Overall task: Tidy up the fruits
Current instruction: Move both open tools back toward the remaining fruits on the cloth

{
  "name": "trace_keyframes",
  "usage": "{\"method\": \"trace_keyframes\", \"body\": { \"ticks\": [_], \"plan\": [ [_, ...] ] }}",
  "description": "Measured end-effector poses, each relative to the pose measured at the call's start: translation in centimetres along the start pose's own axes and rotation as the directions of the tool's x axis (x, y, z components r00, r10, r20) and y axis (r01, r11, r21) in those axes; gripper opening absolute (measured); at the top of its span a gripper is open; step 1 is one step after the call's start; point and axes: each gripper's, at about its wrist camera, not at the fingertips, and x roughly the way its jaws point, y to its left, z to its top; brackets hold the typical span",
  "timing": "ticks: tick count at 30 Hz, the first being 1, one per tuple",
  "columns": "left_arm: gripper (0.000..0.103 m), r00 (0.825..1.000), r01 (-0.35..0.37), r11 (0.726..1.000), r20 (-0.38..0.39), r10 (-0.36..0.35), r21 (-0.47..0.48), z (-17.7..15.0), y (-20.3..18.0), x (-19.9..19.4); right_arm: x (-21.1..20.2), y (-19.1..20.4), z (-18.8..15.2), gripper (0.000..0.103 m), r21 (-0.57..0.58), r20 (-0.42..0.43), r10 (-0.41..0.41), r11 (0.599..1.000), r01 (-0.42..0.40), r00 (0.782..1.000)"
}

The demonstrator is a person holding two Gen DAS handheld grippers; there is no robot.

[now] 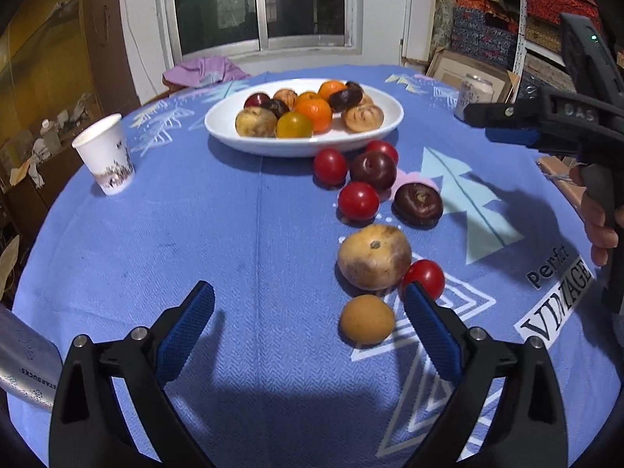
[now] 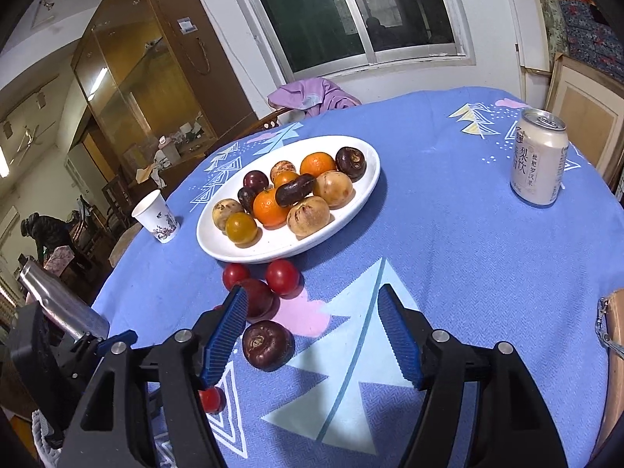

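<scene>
- The left gripper stands released, its 2 blue pads wide apart and clamping nothing.
- A small tan fruit lies on the cloth between those pads, just inside the right one and apart from it; the left pad is well clear of it.
- Just beyond the tan fruit, toward the white plate, sits a larger pale brown fruit, with a red fruit touching its right side and partly behind the right pad.
- Nearer the plate lie a dark purple fruit and a cluster of 4: 3 red fruits and a dark plum, the farthest ones just beside the plate's near rim.
- The right gripper is also released, jaws apart with nothing pressed; no earlier picture is given for it.
- The same dark purple fruit lies between its pads, close to the left pad, whether touching it I cannot tell, and well apart from the right.
- The plate holds a pile of oranges, brown fruits and dark fruits.
- Left of the plate stands a paper cup; right of it, well apart, a drink can.
- All rest on a blue tablecloth.
</scene>
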Motion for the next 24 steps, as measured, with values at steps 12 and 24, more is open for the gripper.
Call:
{"method": "trace_keyframes", "body": {
  "ticks": [12,24],
  "plan": [
    [0.096,0.992,-0.119,0.993,-0.027,0.12,0.023,-0.3,0.9,0.0,-0.3,-0.1,0.2,0.081,0.004,0.002,0.001,1.0,-0.001,1.0],
    [0.092,1.0,0.023,0.999,-0.019,-0.022,0.039,-0.5,0.7,-0.5,-0.2,0.3,0.0,0.082,-0.007,-0.005,0.004,1.0,-0.004,1.0]
  ]
}}
